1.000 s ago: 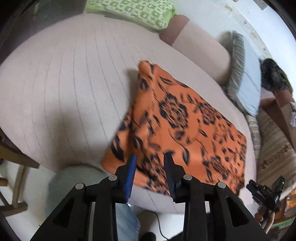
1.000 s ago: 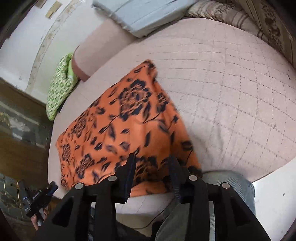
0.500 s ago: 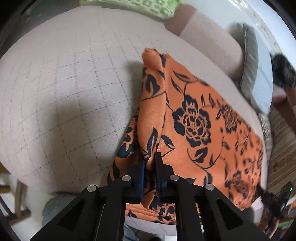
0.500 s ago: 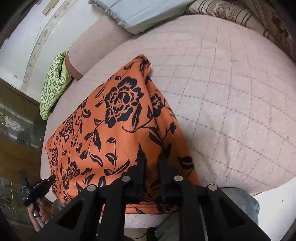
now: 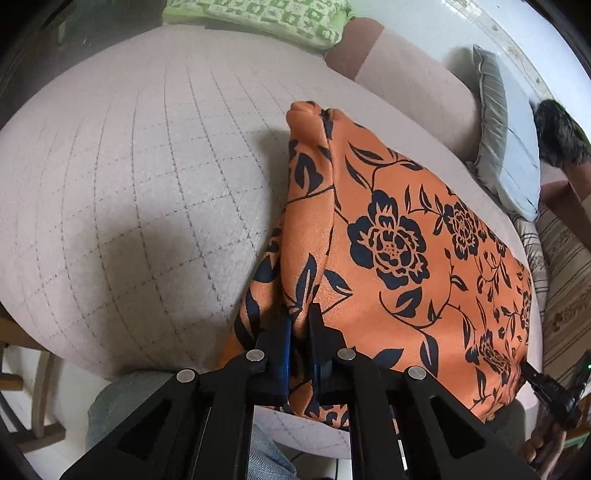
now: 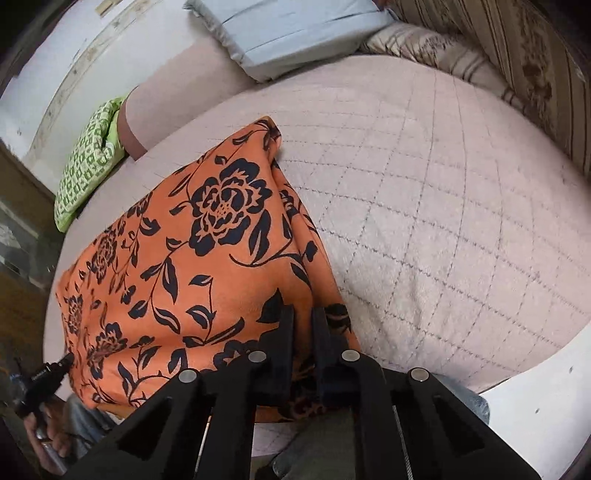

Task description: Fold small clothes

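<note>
An orange cloth [image 5: 399, 236] with a black flower print lies flat on a pale quilted bed [image 5: 140, 192]. In the left wrist view my left gripper [image 5: 300, 314] is shut on the cloth's near left corner, a pinch of fabric caught between the pads. In the right wrist view the same orange cloth [image 6: 207, 251] stretches away to the left, and my right gripper [image 6: 303, 314] is shut on its near right corner. The other gripper shows as a small black tip at the cloth's far near corner in each view.
A green patterned pillow [image 5: 266, 18] and a pink bolster [image 5: 406, 81] lie at the bed's far side, with a light blue pillow [image 6: 295, 29] and striped cushions [image 6: 461, 62] beside them. The person's jeans-clad knees [image 6: 465, 398] are at the bed's near edge.
Both grippers came down onto the cloth's near edge and shut on its two corners; a second ago both stood open just above the fabric.
</note>
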`<state>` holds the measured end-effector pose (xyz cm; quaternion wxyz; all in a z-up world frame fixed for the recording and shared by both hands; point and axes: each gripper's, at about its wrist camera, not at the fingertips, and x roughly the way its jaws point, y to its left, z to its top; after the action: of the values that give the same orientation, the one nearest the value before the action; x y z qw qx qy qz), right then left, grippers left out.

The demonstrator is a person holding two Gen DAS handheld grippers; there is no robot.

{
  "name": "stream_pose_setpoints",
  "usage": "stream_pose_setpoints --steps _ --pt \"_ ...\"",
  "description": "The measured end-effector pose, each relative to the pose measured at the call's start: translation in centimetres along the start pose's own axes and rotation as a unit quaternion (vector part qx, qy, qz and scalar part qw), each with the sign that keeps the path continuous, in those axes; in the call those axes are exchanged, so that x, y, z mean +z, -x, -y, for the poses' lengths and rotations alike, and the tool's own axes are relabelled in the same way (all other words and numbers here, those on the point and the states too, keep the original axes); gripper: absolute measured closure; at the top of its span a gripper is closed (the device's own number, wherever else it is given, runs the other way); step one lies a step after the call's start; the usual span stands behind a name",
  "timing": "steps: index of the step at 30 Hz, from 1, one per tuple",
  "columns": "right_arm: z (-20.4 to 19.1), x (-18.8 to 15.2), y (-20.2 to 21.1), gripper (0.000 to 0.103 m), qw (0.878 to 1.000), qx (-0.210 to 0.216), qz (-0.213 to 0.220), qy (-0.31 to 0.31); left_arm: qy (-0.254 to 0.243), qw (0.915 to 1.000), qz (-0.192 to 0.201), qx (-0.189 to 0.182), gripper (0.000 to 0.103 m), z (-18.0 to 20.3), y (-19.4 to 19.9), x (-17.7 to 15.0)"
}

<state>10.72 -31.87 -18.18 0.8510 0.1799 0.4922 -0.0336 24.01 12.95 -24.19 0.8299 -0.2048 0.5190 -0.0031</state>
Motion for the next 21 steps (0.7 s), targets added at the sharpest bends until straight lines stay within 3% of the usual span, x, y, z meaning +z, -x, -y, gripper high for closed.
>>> stream_pose_setpoints --steps 9,12,15,19,21 --pt "-0.7 -0.4 0.8 0.094 1.0 -0.013 0.014 0.021 -0.014 0.9996 0.021 0.008 0.095 0.5 1.0 -0.6" --pt "-1.1 -0.7 0.1 0.094 0.999 -0.031 0.001 0.027 -0.017 0.9997 0.003 0.019 0.094 0.6 0.2 -0.2" --pt "-1.1 -0.2 0.1 0.093 1.0 -0.022 -0.002 0.017 -0.011 0.9999 -0.005 0.004 0.092 0.5 0.3 0.3" --pt "-0.8 -0.3 2.7 0.083 1.0 0.023 0.014 -0.011 0.005 0.9994 -0.001 -0.033 0.08 -0.2 2.1 -0.1" --pt "-1.1 -0.2 4.3 0.069 0.999 0.036 0.032 -0.008 0.017 0.9989 0.01 -0.043 0.078 -0.7 3.3 -0.3"
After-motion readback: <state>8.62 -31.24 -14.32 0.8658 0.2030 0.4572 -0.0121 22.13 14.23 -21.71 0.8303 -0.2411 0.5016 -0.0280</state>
